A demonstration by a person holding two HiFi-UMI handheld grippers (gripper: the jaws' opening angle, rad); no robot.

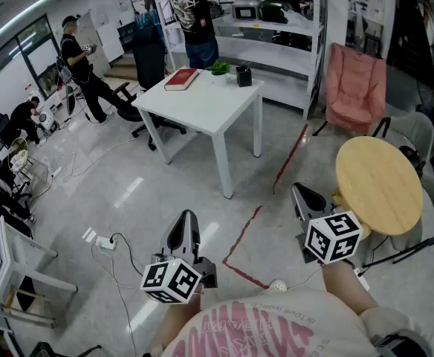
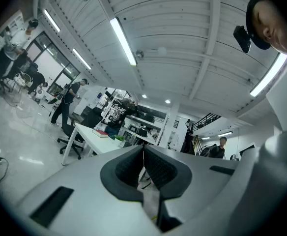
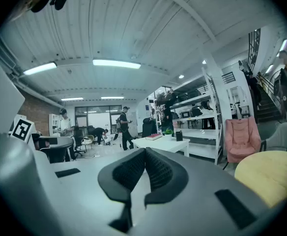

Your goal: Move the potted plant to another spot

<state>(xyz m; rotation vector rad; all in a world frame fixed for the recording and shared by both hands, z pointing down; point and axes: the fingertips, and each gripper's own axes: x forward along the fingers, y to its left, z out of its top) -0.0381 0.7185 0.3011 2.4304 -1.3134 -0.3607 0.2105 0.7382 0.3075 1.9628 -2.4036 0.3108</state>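
White table (image 1: 202, 106) bears red book (image 1: 181, 78), potted plant (image 1: 218, 68), perhaps black cup (image 1: 244, 75).

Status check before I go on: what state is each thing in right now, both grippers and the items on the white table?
left gripper: jaws shut, nothing between them.
right gripper: jaws shut, nothing between them.
potted plant: upright on the white table, untouched.
red book: closed, lying flat.
black holder: upright, beside the plant.
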